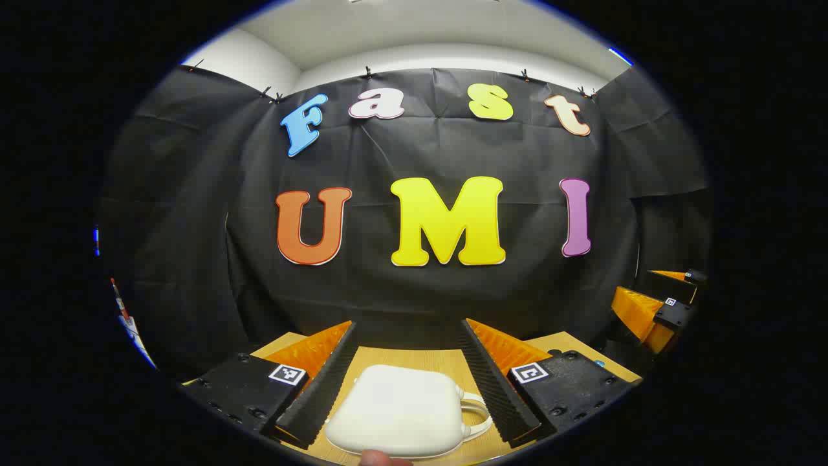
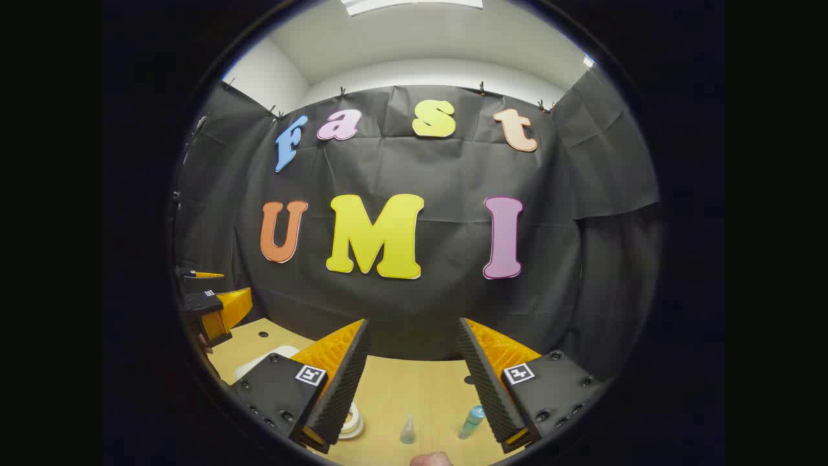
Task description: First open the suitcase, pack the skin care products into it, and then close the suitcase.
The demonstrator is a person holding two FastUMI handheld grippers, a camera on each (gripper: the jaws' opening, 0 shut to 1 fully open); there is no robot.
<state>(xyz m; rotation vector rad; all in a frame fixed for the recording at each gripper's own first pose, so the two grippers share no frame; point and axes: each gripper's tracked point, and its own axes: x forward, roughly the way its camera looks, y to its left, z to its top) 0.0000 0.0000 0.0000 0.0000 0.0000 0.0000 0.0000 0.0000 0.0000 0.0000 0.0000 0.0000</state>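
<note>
While both claws gape, the left claw [image 1: 409,382] hovers over the closed suitcase [image 1: 401,411].

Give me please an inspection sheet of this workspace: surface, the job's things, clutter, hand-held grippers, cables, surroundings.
Surface: light wooden table.
Job's things: white suitcase closed, lying flat, handle toward the right of the left gripper view; small clear bottle, teal bottle and white round item lying on the table.
Clutter: nothing seen.
Grippers: left hand-held gripper open, above the suitcase; right hand-held gripper open, above the bottles.
Cables: nothing seen.
Surroundings: black cloth wall, white ceiling.
</note>
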